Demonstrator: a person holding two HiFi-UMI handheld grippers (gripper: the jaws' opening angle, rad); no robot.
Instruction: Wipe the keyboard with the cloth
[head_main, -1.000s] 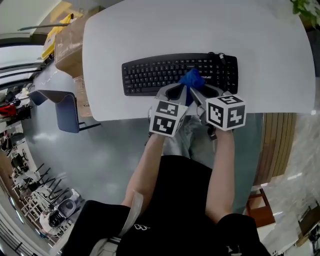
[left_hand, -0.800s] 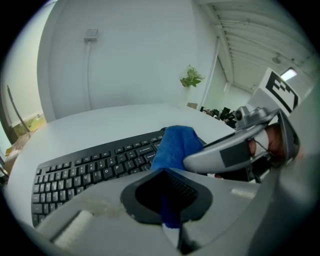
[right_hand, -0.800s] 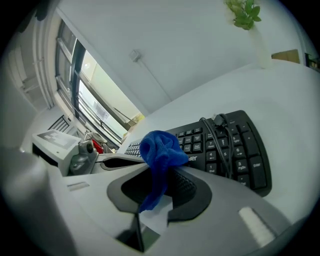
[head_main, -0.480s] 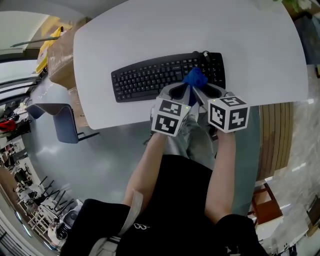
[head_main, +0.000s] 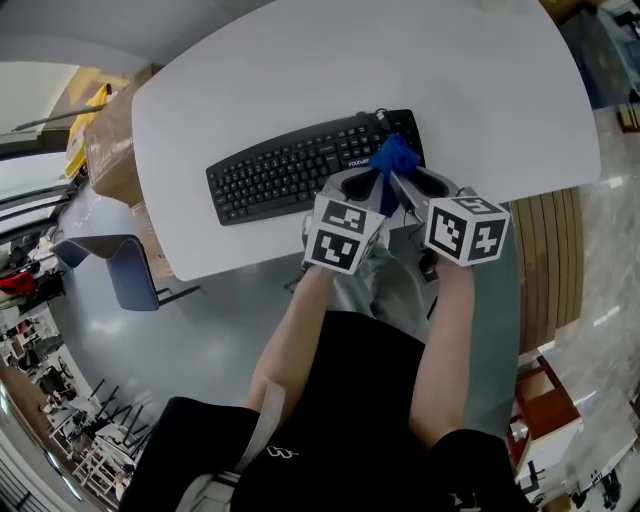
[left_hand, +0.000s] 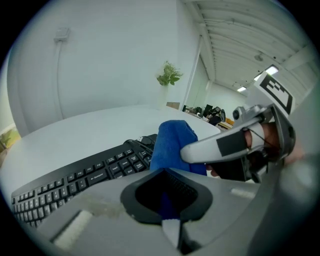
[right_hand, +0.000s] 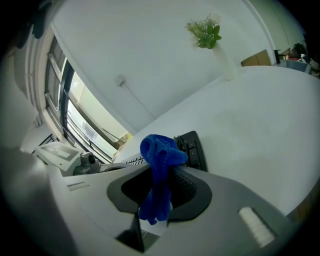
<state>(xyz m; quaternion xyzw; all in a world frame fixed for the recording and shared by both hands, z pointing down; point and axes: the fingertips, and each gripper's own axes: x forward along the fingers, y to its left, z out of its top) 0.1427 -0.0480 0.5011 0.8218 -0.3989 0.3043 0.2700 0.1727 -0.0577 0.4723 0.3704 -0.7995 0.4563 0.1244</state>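
A black keyboard (head_main: 290, 170) lies slanted on the white table (head_main: 300, 70). A bunched blue cloth (head_main: 395, 160) sits over the keyboard's right end. My left gripper (head_main: 372, 182) and right gripper (head_main: 402, 183) meet at it from the near edge. In the left gripper view the cloth (left_hand: 172, 142) rises ahead of my left gripper (left_hand: 166, 175), shut on a blue strip, with the right gripper's white finger (left_hand: 220, 145) across it. In the right gripper view the cloth (right_hand: 159, 165) hangs pinched in my right gripper (right_hand: 160, 172), the keyboard (right_hand: 192, 147) just behind.
The table's near edge (head_main: 260, 255) runs right under both grippers. A cardboard box (head_main: 105, 150) and a blue-grey chair (head_main: 125, 265) stand left of the table. A small plant (right_hand: 205, 30) stands at the table's far side. The keyboard cable (head_main: 380, 115) leaves the back right corner.
Both grippers have carried the cloth rightward along the keyboard, from past its middle to its right end. The head view has shifted, so the keyboard now looks more slanted.
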